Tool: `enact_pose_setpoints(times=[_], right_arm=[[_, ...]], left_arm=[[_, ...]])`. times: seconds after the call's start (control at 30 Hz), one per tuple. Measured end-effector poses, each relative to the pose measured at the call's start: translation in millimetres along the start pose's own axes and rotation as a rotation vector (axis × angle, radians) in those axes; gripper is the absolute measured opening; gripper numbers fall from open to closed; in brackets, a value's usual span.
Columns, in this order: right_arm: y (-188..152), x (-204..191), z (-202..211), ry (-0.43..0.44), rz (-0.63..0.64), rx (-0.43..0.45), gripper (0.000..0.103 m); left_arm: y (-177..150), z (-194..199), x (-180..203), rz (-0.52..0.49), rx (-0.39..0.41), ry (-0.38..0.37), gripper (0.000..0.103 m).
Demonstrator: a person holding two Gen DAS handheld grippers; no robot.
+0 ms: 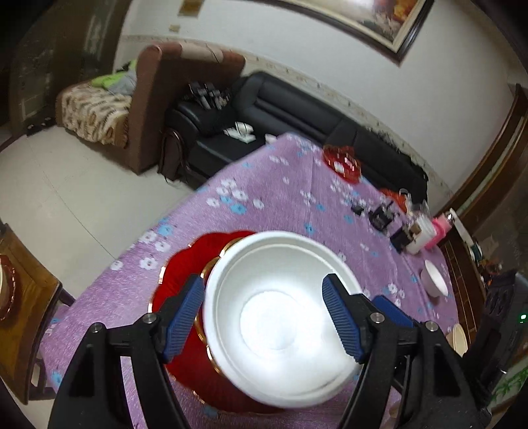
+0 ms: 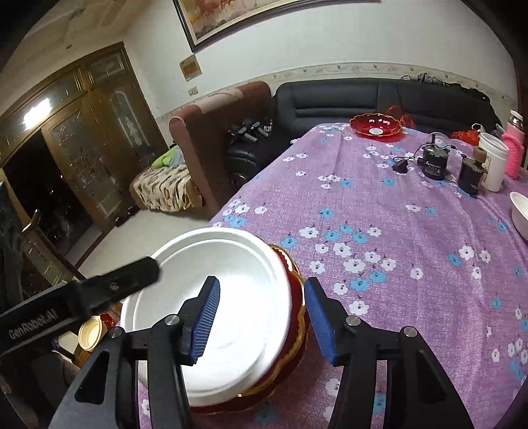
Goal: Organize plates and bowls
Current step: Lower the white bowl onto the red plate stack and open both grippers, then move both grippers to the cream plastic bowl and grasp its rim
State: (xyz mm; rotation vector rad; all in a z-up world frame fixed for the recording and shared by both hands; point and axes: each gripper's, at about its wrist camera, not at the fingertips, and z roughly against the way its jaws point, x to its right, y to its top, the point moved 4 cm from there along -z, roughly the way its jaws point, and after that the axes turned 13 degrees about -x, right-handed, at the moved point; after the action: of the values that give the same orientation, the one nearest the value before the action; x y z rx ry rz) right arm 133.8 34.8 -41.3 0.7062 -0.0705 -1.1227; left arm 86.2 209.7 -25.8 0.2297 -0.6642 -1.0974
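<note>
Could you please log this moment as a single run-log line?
white bowl resting on red plate | right tongs open astride rim | left tongs open over bowl

Ahead of the claw the purple flowered tablecloth (image 2: 379,211) runs away toward a black sofa (image 2: 356,99), with a brown armchair (image 2: 204,132) off to its left under a patterned throw (image 2: 165,191). Farther out and to the right of the claw stand two dark cylindrical devices (image 2: 435,161), a plug adapter (image 2: 401,165) on its cord beside them, a white cup (image 2: 493,161) and a pink bottle (image 2: 514,151). A framed painting (image 2: 231,16) hangs high on the wall beyond, and wooden glazed doors (image 2: 82,148) stand far to the left.
</note>
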Motion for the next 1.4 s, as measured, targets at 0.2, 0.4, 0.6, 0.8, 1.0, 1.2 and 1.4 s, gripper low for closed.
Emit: enact_pose_setpoints(times=[0.2,0.4,0.6,0.8,1.0,1.2,1.4], right_arm=[[-9.8,16.5,27.3,0.007,-0.042,0.053,0.064],[-26.9,49.0,43.2,-0.013,-0.094,0.062,0.064],[-51.0,120.7,66.4,-0.124,-0.151,0.070,0.064],[-52.8,237.2,110.6,-0.539,-0.242,0.072,0.064],[-50.1,334.1,138.7,-0.836,-0.381,-0.004,0.068],[-60.1,402.7,127.8,-0.952,-0.496,-0.156,0.067],[-81.9,436.9,105.9,-0.927,-0.568,-0.271,0.067]], left_arm=[[-19.2,44.2,19.5,-0.033,0.142,-0.004,0.084],[-44.2,52.8,63.4,-0.156,0.174,-0.006,0.086],[-65.9,37.0,91.4,-0.184,0.102,-0.030,0.086],[-78.8,36.6,105.3,-0.217,0.100,-0.026,0.086],[-82.3,26.7,108.9,-0.225,0.065,-0.037,0.086],[-84.9,13.4,108.9,-0.228,0.023,-0.039,0.086],[-83.0,4.5,109.6,-0.227,-0.002,-0.044,0.086]])
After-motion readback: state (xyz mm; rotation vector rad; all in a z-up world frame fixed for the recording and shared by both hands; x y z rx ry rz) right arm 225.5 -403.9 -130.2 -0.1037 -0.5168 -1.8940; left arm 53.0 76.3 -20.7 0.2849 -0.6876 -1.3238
